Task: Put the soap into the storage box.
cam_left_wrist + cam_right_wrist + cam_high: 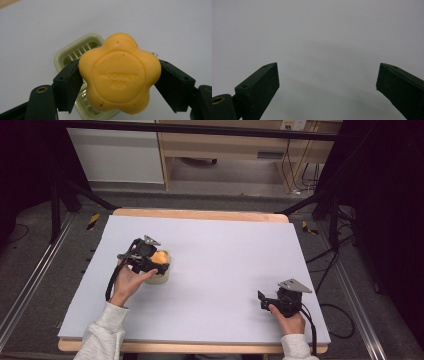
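Left gripper clamps the orange flower-shaped soap between both pads, holding it just above the pale green slatted dish on the table. Right gripper rests near the table's right front, jaws wide apart, nothing between them. Risks: soap is slick and lobed, so it could twist or squirt out of the pads; released off-centre, it may catch the dish rim and slide off; pushing down could shove or tip the light dish

Pressed into the orange flower-shaped soap: a raised word resembling "HOORKEY", with two small unreadable characters beneath.
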The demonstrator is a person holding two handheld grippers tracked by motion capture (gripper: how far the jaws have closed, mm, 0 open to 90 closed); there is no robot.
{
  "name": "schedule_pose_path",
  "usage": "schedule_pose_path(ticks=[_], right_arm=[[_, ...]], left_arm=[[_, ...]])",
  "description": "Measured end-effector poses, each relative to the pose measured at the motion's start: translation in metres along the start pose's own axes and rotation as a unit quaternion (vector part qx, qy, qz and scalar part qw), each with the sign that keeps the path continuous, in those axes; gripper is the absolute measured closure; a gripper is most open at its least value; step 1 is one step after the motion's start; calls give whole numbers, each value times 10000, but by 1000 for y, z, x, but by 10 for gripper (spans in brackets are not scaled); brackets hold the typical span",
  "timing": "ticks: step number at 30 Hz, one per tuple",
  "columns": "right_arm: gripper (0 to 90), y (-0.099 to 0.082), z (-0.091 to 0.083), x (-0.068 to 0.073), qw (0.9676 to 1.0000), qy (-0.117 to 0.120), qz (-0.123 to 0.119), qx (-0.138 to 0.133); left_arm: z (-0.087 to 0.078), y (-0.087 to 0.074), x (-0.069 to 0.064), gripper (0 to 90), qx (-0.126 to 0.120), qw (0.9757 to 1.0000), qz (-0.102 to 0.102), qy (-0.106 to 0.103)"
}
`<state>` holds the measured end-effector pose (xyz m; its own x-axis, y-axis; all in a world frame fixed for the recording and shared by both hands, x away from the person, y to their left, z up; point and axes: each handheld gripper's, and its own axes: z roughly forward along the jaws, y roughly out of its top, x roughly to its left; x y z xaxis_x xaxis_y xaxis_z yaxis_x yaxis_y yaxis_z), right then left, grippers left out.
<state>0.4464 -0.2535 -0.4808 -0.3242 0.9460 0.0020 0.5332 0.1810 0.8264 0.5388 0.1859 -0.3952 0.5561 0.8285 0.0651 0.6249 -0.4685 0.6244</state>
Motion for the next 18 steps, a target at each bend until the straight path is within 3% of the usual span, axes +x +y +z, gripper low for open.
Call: schedule_pose_path(ticks=[9,18], right_arm=[[51,0,0,0,10000,15,8,-11],[50,1,-1,0,10000,17,14,-52]], left_arm=[[10,0,13,248,109,9998,-167,68],[20,2,19,248,217,9996,-160,118]])
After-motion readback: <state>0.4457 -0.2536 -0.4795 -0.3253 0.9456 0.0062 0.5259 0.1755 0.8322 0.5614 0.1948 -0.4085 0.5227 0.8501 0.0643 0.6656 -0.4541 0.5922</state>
